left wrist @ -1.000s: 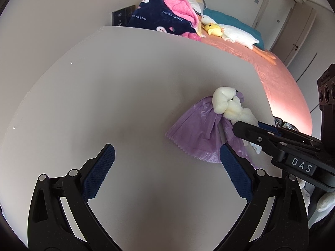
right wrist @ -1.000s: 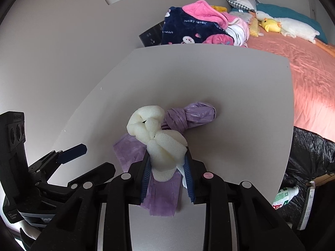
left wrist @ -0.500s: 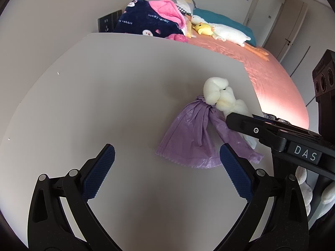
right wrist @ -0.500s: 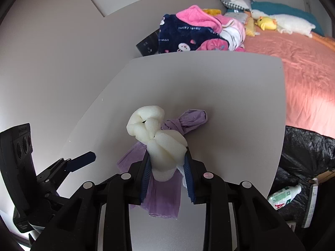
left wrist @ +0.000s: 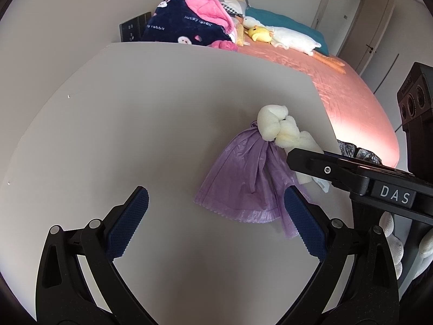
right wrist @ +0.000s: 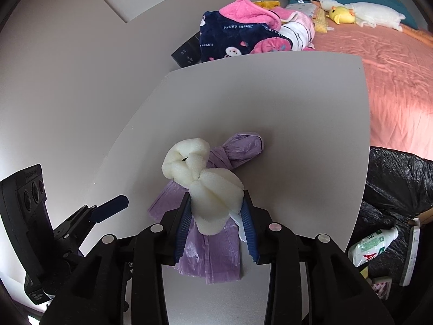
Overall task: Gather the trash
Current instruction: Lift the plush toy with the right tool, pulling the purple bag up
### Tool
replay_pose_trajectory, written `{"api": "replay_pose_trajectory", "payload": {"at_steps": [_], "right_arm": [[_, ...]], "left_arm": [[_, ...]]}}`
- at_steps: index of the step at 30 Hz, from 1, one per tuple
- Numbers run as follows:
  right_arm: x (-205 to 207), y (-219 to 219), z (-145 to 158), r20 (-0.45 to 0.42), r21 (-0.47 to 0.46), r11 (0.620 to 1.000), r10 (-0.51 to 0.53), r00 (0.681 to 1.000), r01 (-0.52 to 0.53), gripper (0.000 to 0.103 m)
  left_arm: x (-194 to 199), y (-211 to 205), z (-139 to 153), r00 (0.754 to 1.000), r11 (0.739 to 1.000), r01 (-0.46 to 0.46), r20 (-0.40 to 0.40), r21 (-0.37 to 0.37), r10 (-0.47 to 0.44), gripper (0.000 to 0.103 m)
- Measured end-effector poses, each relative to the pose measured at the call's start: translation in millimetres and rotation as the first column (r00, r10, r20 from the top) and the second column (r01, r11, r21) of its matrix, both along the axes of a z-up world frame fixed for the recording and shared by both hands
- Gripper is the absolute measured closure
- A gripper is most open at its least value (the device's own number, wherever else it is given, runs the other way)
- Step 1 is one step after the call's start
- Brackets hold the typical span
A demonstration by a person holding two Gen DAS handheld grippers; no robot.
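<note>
Your right gripper (right wrist: 216, 216) is clamped on the near end of the white foam wad (right wrist: 208, 187), its blue pads pressing the foam from both sides, with the purple plastic bag (right wrist: 208, 254) trapped underneath and spilling back toward you over the edge of the grey table (right wrist: 270, 108). From that claw the bundle runs forward and a little to the left: the foam's far lobe first, then the bag's knotted end pointing ahead and to the right. Your left gripper (left wrist: 213, 222) is spread wide and holds nothing; the bag's flat skirt (left wrist: 243, 184) lies just ahead of its right finger, so the trash sits ahead and to the right of that claw. The right hand is plainly the one in charge. I judge the next move to be a carry to the right: the black bin bag (right wrist: 392, 184) opens just beyond the table's right edge, beside your right claw. Farther off lie the pink bed (right wrist: 392, 81) and the heaped blankets (right wrist: 243, 35).
</note>
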State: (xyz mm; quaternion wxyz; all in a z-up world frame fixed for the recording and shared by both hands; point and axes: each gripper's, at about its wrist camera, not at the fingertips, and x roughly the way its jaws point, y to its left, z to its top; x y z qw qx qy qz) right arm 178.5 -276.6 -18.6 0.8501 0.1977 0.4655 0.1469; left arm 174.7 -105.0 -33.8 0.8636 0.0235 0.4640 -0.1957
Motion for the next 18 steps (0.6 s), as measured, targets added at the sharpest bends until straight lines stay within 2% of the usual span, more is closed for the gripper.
{"api": "replay_pose_trajectory", "payload": {"at_steps": [2, 4, 14, 18], "right_arm": [[0, -1, 0, -0.001, 0.005, 1.000, -0.005, 1.000, 0.005, 0.066], [-1, -2, 2, 0.016, -0.007, 1.000, -0.018, 1.000, 0.018, 0.072], [-5, -21, 15, 0.050, -0.026, 0.999, -0.043, 0.998, 0.045, 0.072], [-8, -33, 17, 0.060, -0.028, 0.998, -0.057, 0.997, 0.059, 0.072]], "left_arm": [[0, -1, 0, 1.000, 1.000, 0.002, 0.000, 0.000, -0.002, 0.006], [0, -4, 0, 1.000, 1.000, 0.007, -0.002, -0.006, -0.007, 0.006], [6, -38, -5, 0.998, 0.998, 0.060, -0.019, -0.009, -0.060, 0.006], [12, -52, -14, 0.998, 0.997, 0.051, -0.027, 0.051, -0.050, 0.006]]}}
